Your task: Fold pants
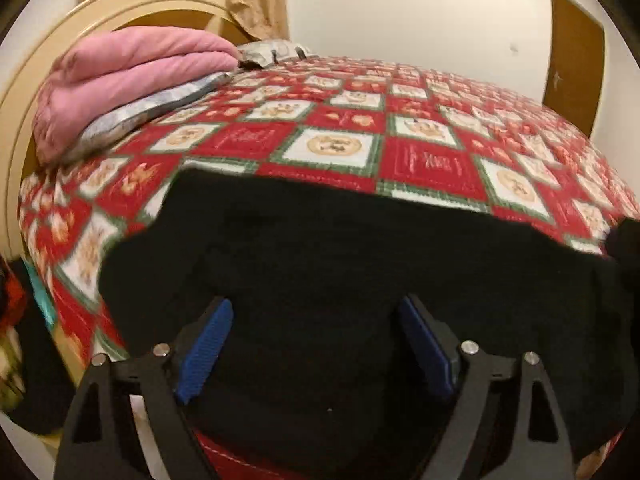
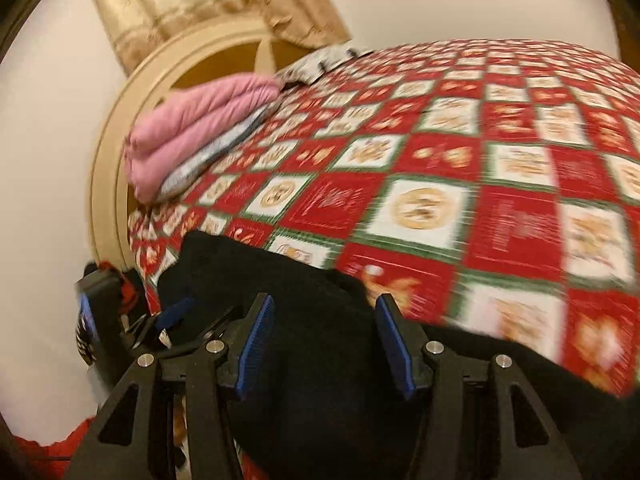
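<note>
Left gripper [image 1: 316,312]: matte black linkage arms with triangular cut-outs, round silver pivot pins, ribbed blue pads [image 1: 208,350] on both fingers. Right gripper [image 2: 325,312]: same build, black frame, silver pins, ribbed blue pads [image 2: 256,350].

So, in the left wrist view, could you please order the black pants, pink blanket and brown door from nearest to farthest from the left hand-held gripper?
1. Black pants: directly under the left hand-held gripper.
2. Pink blanket: far left, on the bed.
3. Brown door: far right wall.
</note>
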Available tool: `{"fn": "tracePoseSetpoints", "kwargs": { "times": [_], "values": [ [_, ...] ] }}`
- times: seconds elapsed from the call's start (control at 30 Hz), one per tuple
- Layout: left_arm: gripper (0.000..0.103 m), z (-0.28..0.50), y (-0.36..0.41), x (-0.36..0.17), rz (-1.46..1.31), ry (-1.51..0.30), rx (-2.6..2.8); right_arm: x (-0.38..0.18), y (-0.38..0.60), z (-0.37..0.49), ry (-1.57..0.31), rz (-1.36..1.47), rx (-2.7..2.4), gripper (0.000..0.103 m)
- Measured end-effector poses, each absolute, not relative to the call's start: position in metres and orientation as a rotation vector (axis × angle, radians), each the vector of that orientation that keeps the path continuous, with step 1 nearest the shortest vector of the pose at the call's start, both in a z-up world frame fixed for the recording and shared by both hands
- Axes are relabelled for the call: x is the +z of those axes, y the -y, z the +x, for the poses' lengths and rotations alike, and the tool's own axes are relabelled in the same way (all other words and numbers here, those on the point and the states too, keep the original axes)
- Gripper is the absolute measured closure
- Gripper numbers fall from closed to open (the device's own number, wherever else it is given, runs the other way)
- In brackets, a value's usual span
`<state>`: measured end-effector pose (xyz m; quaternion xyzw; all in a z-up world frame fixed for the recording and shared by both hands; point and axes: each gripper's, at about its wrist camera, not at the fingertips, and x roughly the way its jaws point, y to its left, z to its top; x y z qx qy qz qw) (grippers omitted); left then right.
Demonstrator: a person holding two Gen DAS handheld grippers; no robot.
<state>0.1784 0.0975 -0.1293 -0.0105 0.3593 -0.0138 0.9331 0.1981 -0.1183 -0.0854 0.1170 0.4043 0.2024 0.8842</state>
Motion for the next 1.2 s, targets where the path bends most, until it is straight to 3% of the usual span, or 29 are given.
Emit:
{"fn": "tracePoseSetpoints", "kwargs": {
  "times": [0.3, 0.47, 0.6, 0.93, 1.1, 1.2],
  "values": [
    [0.0, 0.179, -0.1, -0.135, -0.049, -0.739, -0.018, -0.11, 0.097, 0.204, -0.974, 0.256, 0.499, 0.048],
    [0.0, 0.181, -0.099, -0.137, -0.048, -0.735, -0.015, -0.114, 0.096, 0.227, -0.976, 0.31, 0.502, 0.047],
    [0.0, 0.183, -0.1, -0.136, -0.051, -0.749, -0.018, -0.115, 0.087, 0.239, -1.014, 0.416, 0.6, 0.038],
    [0.0, 0.184, -0.098, -0.136, -0.03, -0.749, -0.024, -0.122, 0.137, 0.294, -1.105, 0.733, 0.611, 0.041],
    [0.0, 0.185, -0.099, -0.136, -0.035, -0.763, -0.023, -0.069, 0.204, 0.249, -0.925, 0.537, 0.341, 0.041],
    [0.0, 0.185, -0.099, -0.136, -0.04, -0.766, -0.016, -0.037, 0.266, 0.216, -0.857, 0.328, -0.099, 0.041]
  ]
}}
